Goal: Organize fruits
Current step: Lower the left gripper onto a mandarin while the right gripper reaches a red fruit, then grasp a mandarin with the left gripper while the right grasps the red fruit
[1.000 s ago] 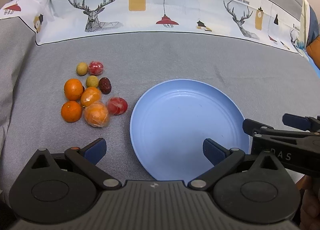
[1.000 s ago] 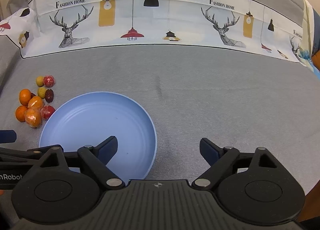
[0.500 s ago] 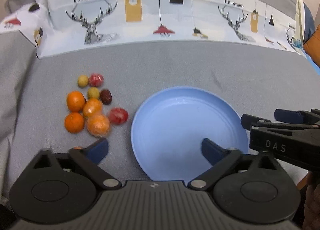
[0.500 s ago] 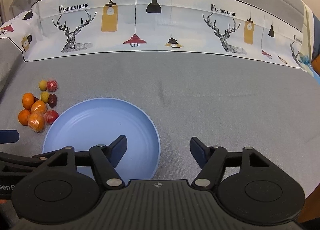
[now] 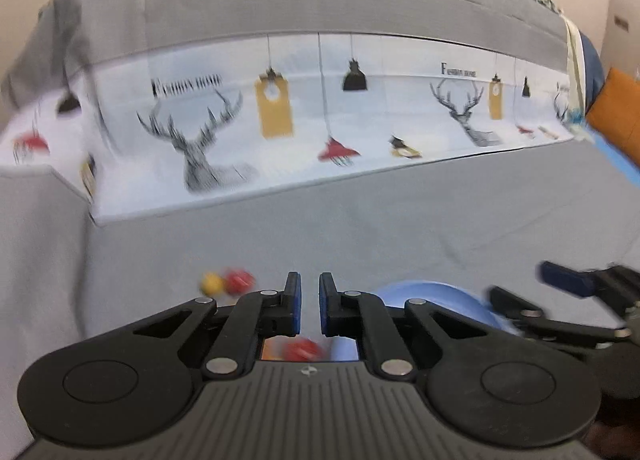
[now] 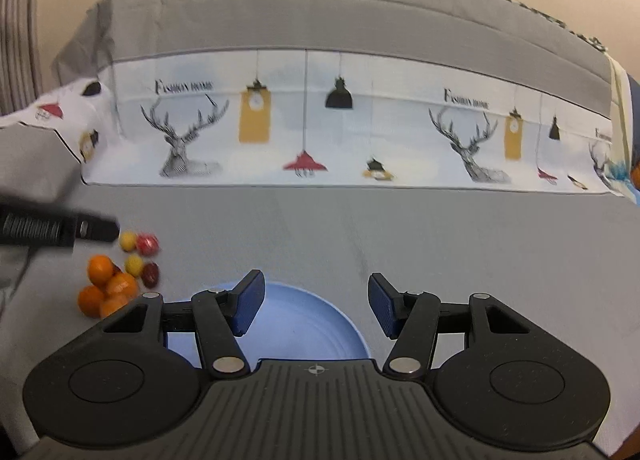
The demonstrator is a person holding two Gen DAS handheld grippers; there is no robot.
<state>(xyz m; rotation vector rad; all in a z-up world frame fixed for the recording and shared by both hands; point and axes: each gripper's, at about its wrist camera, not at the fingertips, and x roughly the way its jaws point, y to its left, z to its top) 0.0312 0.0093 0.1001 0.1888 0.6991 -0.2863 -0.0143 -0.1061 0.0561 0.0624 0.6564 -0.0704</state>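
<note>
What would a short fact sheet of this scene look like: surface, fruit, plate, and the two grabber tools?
surface: grey cloth with a deer-print strip behind
fruit: small pile of orange, yellow and red pieces, left of the plate
plate: blue plate, nothing on the part that shows
left gripper: shut, holding nothing
right gripper: jaws closing, nothing between them
</note>
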